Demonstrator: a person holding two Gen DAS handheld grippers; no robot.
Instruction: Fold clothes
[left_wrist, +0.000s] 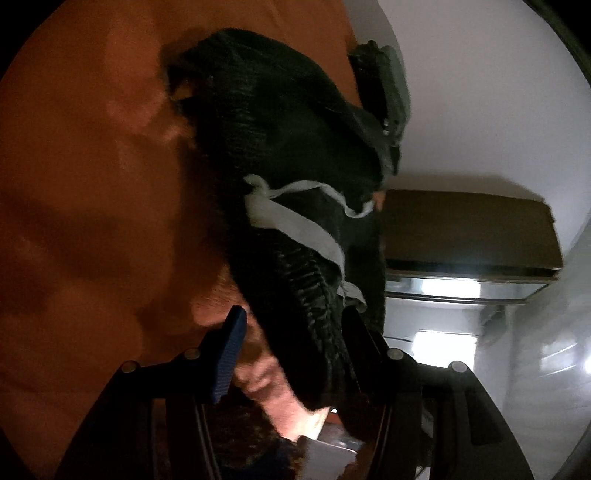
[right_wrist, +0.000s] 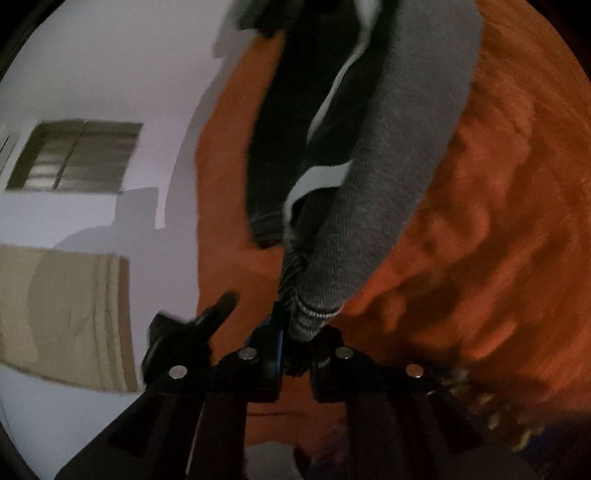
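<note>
A dark knit garment (left_wrist: 280, 122) with a grey drawstring (left_wrist: 295, 188) hangs over the orange blanket (left_wrist: 85, 177). Its ribbed edge runs down between the fingers of my left gripper (left_wrist: 293, 317). It lies against the black right finger, and a gap shows beside the blue pad (left_wrist: 231, 350), so this gripper is open. At the garment's far end is my other gripper (left_wrist: 388, 92). In the right wrist view, my right gripper (right_wrist: 295, 332) is shut on the garment's (right_wrist: 388, 184) ribbed grey hem (right_wrist: 306, 314). The cloth stretches away from it, lifted.
The orange blanket (right_wrist: 498, 240) covers the surface below. A white wall (left_wrist: 480, 92) stands beyond it, with a brown cardboard box (left_wrist: 469, 229) over a shiny shelf. In the right wrist view are a window (right_wrist: 77, 155), beige cardboard (right_wrist: 62, 314) and a black gripper part (right_wrist: 207, 317).
</note>
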